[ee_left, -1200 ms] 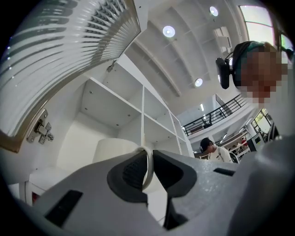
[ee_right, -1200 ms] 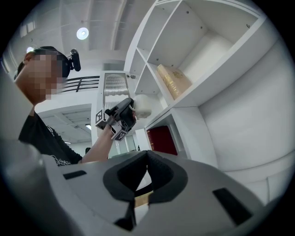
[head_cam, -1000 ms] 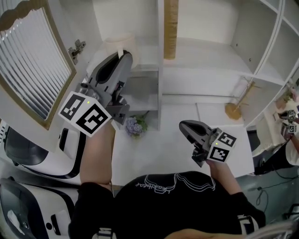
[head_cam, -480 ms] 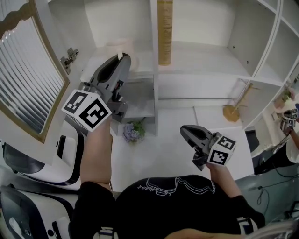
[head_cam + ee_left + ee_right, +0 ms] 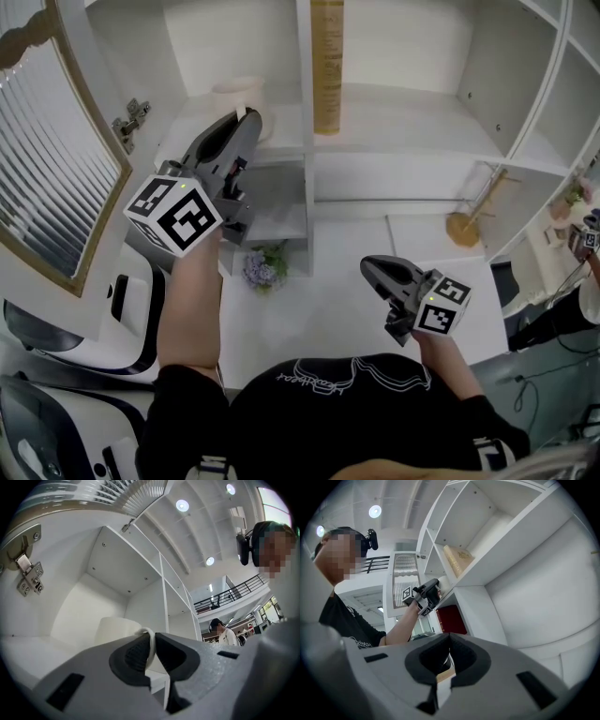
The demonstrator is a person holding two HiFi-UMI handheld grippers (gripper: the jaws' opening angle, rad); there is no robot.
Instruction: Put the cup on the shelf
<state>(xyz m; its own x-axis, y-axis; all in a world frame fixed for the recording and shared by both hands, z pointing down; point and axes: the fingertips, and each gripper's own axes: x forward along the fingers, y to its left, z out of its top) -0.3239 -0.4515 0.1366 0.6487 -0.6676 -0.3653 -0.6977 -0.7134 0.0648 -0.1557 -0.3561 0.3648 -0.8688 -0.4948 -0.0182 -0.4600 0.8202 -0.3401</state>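
The left gripper [image 5: 151, 641] is pinching the white cup's [image 5: 115, 629] handle between its fingers, the cup standing upright in the shelf's [image 5: 283, 139] left compartment. The right gripper [image 5: 449, 641] is hovering over the bench [image 5: 328, 314], fingers pressed together on nothing.

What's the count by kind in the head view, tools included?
Tools: 2 (left tool, right tool)
cup: 1
flower bunch: 1
wooden stand: 1
tan box: 1
Total: 6

No readable text or labels anywhere
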